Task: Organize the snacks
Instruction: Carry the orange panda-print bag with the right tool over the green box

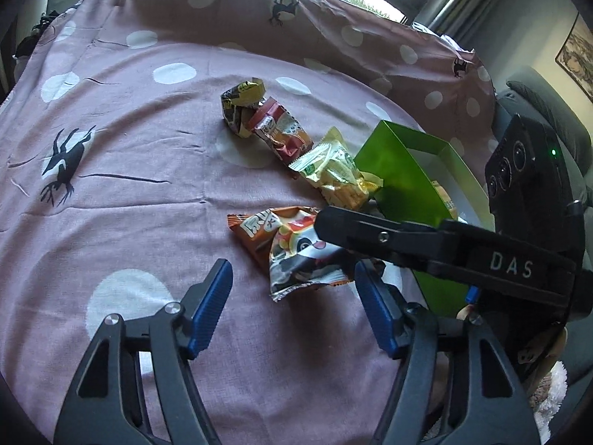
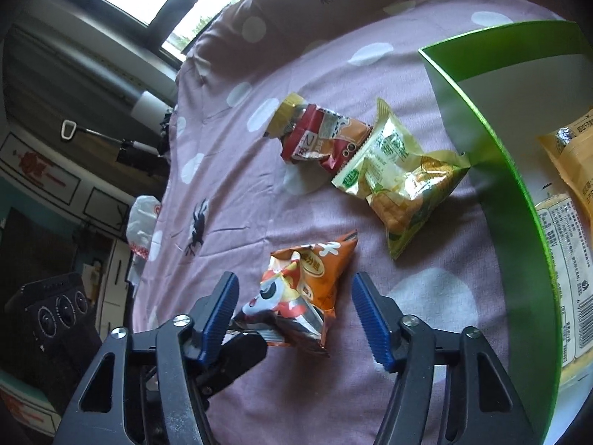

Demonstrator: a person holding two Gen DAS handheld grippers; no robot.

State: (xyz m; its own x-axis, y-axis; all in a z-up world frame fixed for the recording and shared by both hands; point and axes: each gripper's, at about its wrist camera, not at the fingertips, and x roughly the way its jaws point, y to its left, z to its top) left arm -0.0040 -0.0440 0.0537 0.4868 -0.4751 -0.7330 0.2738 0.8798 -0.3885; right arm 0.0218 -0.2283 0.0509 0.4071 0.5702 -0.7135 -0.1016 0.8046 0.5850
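Note:
An orange snack packet (image 1: 285, 244) (image 2: 311, 282) lies on the pink spotted cloth (image 1: 129, 193). My right gripper (image 2: 294, 285) stands open around it: the left pad (image 2: 218, 315) is at the packet's edge and the right pad is apart from it. In the left wrist view a black finger of the right gripper (image 1: 370, 233) reaches over the packet from the right. My left gripper (image 1: 292, 278) is open, and the packet's near end lies between its fingertips. Behind are a yellow-green packet (image 1: 337, 174) (image 2: 400, 181), a red packet (image 1: 281, 133) (image 2: 318, 137) and a crumpled yellow-brown packet (image 1: 241, 107).
A green box (image 1: 400, 170) (image 2: 515, 200) with a white inside stands open at the right; packets (image 2: 567, 252) lie in it. A raised fold of cloth (image 1: 296, 22) backs the surface. A sofa (image 1: 548, 111) lies beyond the right edge, furniture (image 2: 48, 222) beyond the left.

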